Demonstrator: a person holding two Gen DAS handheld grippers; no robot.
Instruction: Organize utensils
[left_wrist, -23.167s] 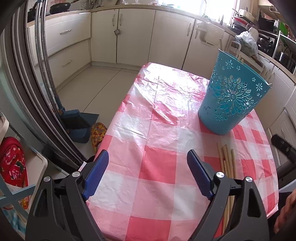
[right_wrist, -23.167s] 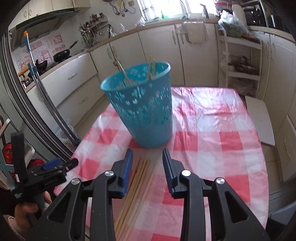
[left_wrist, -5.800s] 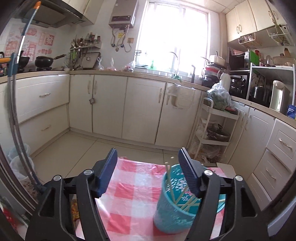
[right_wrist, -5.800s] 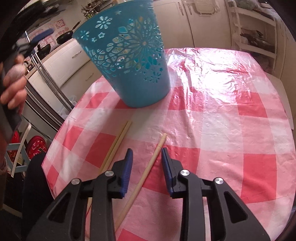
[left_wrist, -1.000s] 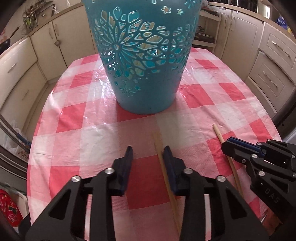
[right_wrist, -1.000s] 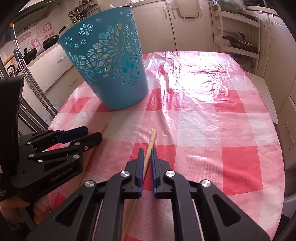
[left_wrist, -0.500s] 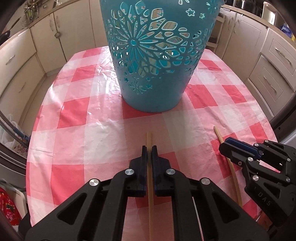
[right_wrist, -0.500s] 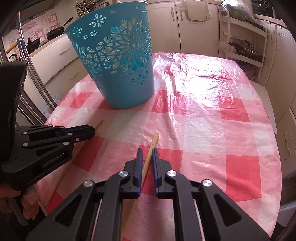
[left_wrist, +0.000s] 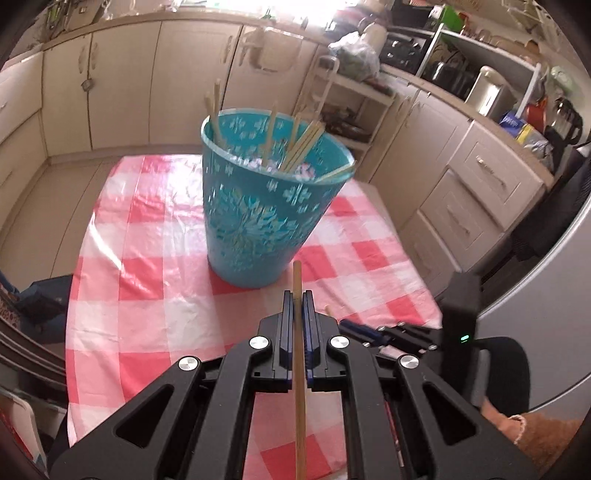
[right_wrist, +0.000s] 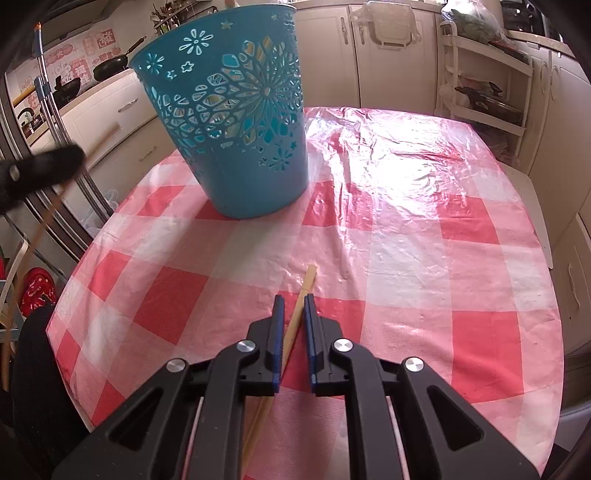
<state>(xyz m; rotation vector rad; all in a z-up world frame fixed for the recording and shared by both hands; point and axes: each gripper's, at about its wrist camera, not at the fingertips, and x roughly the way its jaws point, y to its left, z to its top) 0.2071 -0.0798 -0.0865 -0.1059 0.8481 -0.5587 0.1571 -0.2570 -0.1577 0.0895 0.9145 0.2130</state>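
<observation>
Several chopsticks already stand in the basket (left_wrist: 273, 206); my left tool (left_wrist: 297, 295) clamps one chopstick (left_wrist: 298, 354), my right tool (right_wrist: 293, 301) stands narrowly open around the last chopstick (right_wrist: 301, 306) on the bench (right_wrist: 424, 258).

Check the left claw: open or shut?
Shut: the left claw pinches a chopstick, lifted toward the blue basket.

Daylight poured in from behind my cabinets, blowing out the far wall. Glare streaked the glossy tablecloth (right_wrist: 388, 155). The basket (left_wrist: 266, 206) smeared with motion; my left tool (right_wrist: 40, 166) blurred too. Fisheye edges bent and darkened.
</observation>
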